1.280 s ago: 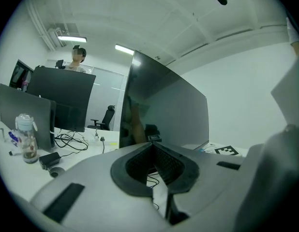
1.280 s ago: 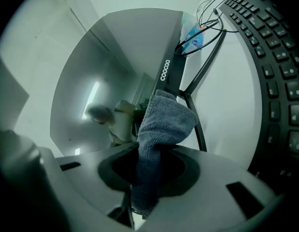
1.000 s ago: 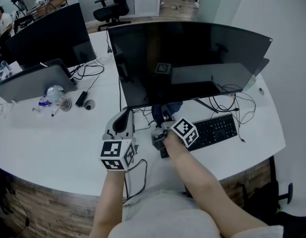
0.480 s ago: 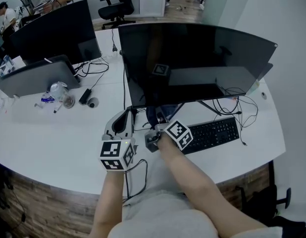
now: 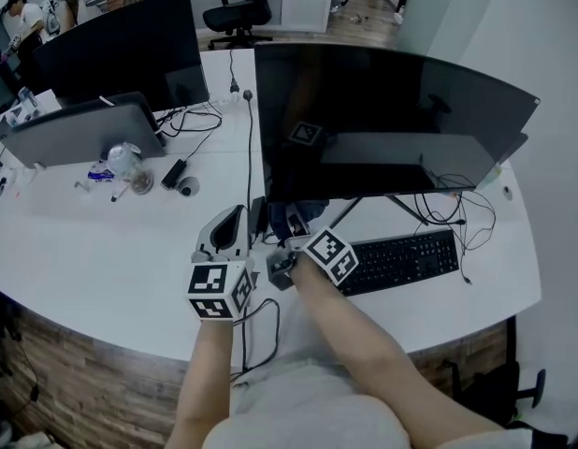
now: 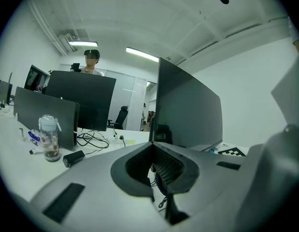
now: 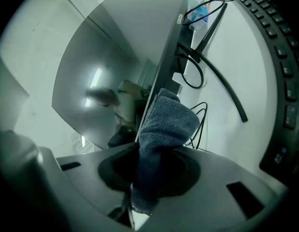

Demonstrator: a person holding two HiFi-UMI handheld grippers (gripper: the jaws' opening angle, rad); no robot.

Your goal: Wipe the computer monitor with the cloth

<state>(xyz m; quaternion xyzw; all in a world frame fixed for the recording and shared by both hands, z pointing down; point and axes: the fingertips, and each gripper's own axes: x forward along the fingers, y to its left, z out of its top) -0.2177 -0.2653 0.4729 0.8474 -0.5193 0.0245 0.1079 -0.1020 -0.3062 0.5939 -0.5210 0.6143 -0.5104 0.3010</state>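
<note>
We see the cloth [image 7: 165,124] as a blue-grey bundle of nubbly towelling, bunched into a rounded lump that stands up out of the right gripper [image 7: 154,161], whose jaws are clamped on its lower folds. In the right gripper view the lump's top sits right at the thin lower edge of the monitor [image 5: 392,120], though we cannot tell whether it touches. In the head view the cloth shows only as a dark blue patch below the screen's lower left corner, at the centre of the frame. The screen is dark, wide, gently curved and glossy, mirroring a marker cube. The left gripper [image 6: 152,148] rests low on the white table [image 5: 93,251], just left of the right one, its jaws closed together with nothing between them. A black keyboard [image 5: 401,260] lies to the right under the screen, and a clear bottle [image 5: 128,163] stands at the left
</note>
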